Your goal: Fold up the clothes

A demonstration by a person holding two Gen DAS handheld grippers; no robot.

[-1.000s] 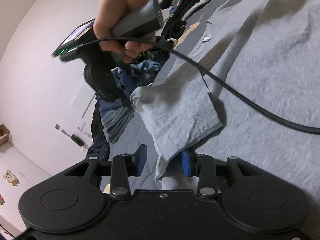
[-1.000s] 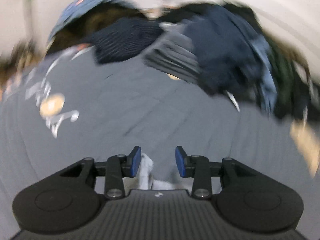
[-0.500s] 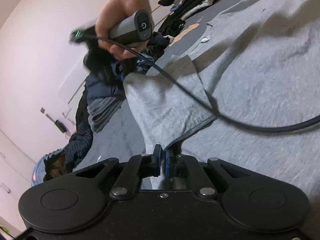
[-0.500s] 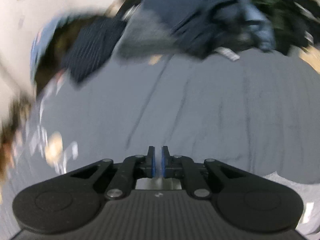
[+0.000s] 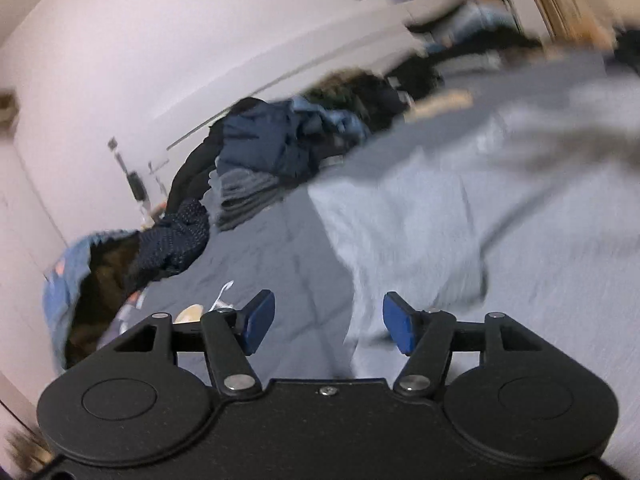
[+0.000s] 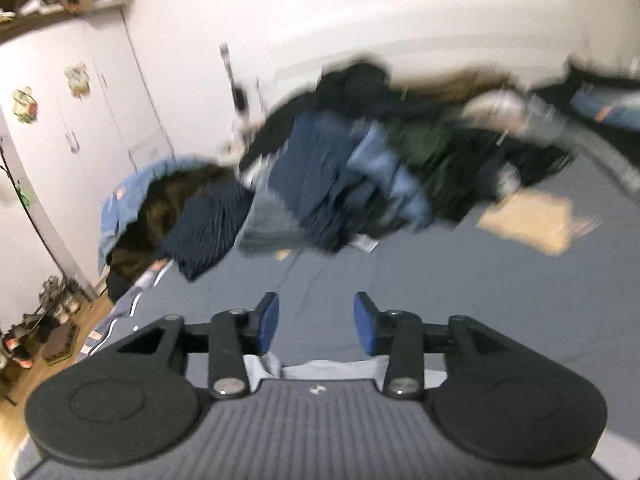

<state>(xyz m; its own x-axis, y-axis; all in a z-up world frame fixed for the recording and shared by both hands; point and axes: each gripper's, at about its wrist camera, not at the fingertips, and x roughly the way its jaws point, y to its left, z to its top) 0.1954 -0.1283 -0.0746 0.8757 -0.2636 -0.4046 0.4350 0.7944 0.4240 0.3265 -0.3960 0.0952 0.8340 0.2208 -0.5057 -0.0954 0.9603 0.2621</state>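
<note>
Both grippers' fingers (image 5: 260, 316) just opened, empty, grey shirt (image 5: 440, 220) seemingly beside right pad

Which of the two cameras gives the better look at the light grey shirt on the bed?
The left wrist view: the grey shirt spreads across its right half, though blurred. The right wrist view catches only a strip under the gripper.
</note>
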